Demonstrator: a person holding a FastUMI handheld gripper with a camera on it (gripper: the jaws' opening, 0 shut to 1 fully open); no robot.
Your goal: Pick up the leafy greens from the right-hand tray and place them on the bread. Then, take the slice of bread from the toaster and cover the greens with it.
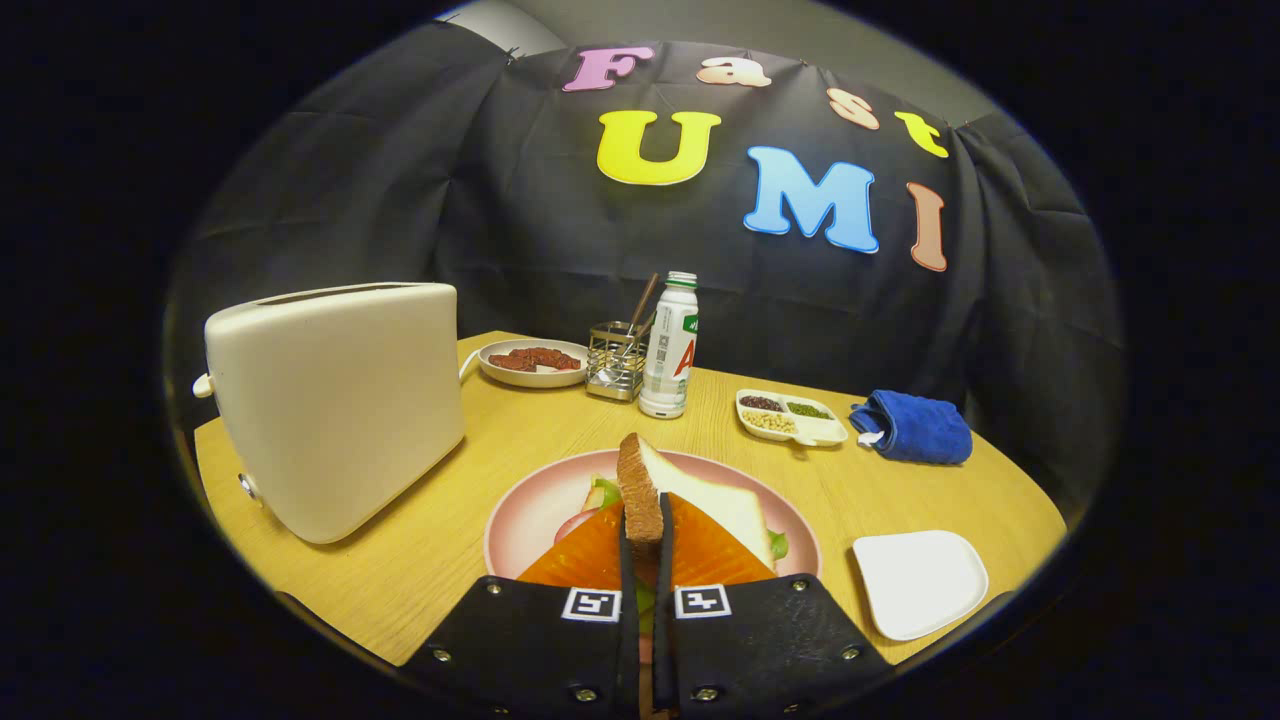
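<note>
My gripper [643, 535] is shut on a slice of bread [700, 490], pinching its brown crust edge between both fingers. The slice is tilted, its white face leaning down to the right over the pink plate [530, 515]. Under it on the plate lie leafy greens [604, 488] with a pale red slice beside them; the lower bread is hidden. The cream toaster [335, 400] stands to the left of the plate. A white tray [918, 580], bare, lies to the right of the plate.
Beyond the plate stand a white bottle [670, 350], a wire caddy with utensils [615, 360] and a small plate of red food [532, 361]. A divided dish of beans [790, 415] and a folded blue cloth [915, 427] lie at the back right on the wooden table [430, 545].
</note>
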